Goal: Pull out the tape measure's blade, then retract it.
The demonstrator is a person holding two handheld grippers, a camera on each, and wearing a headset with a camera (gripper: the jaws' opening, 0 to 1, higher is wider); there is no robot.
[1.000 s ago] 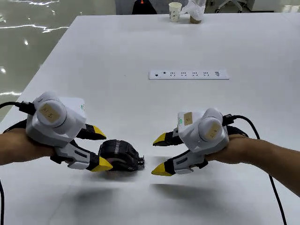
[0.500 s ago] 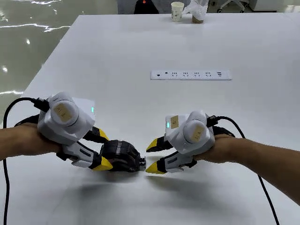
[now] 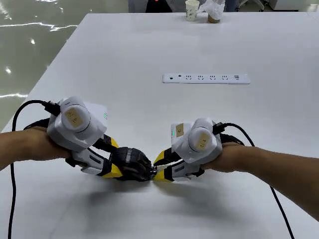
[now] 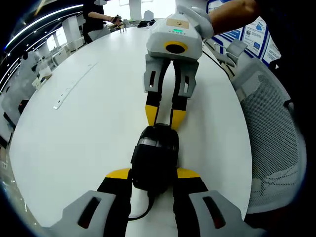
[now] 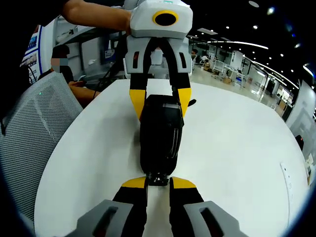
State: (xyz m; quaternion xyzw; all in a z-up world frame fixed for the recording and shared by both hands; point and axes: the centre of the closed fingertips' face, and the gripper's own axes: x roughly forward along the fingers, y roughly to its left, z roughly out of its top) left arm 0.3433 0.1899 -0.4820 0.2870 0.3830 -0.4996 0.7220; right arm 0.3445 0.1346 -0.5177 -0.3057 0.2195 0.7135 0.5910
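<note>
The tape measure lies on the bench close to its near edge and left of the middle, with its black case on its side and no length of blade drawn out. The left gripper clamps the case: in the left gripper view its yellow tips press against both flanks of the tape measure. This hold matches the frames from one second and half a second ago. The right gripper is the item that differs. One second ago it stood well apart from the case with its jaws spread wide. Half a second ago it was just beside the case front, jaws narrower. It now meets the case front nose to nose with the left gripper. In the right gripper view the blade hook sits at the near end of the tape measure, and the tips of the right gripper are drawn in against both sides of it, pinching it. The left gripper view shows the right gripper head-on, tips touching the far end of the case. Beyond the tools, a white power strip lies across the middle of the bench, and a paper cup stands at the far edge. A black cable loops from the left gripper toward the left edge.
</note>
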